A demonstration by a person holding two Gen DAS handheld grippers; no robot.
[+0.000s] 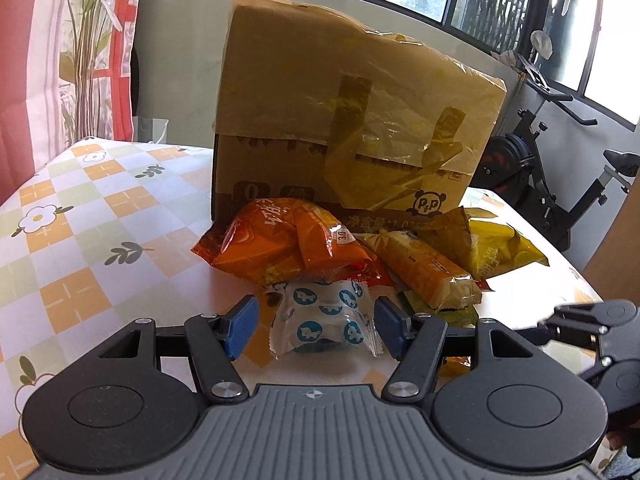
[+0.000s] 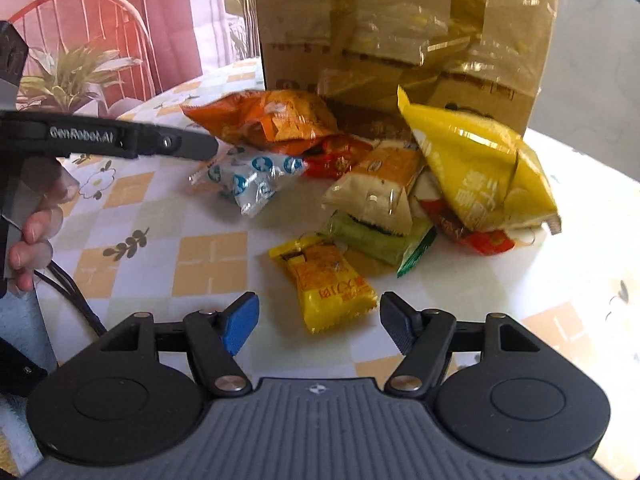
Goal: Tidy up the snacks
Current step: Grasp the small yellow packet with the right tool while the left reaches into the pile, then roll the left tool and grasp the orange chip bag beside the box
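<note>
My left gripper (image 1: 316, 326) is spread around the white packet (image 1: 324, 324); my right gripper (image 2: 318, 322), also spread, frames the yellow packet (image 2: 326, 284). The snack pile (image 2: 380, 176) crowds the box (image 1: 352, 120); bare tablecloth (image 1: 92, 216) lies leftward.

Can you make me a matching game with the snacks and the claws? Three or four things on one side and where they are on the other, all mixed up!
1. white packet with blue circles
2. small yellow packet
3. big yellow bag
4. cardboard box

a. behind all the snacks
b. between the open left claw fingers
c. just ahead of the open right claw
d. leaning on the pile's right side

Pairs: 1-b, 2-c, 3-d, 4-a
</note>
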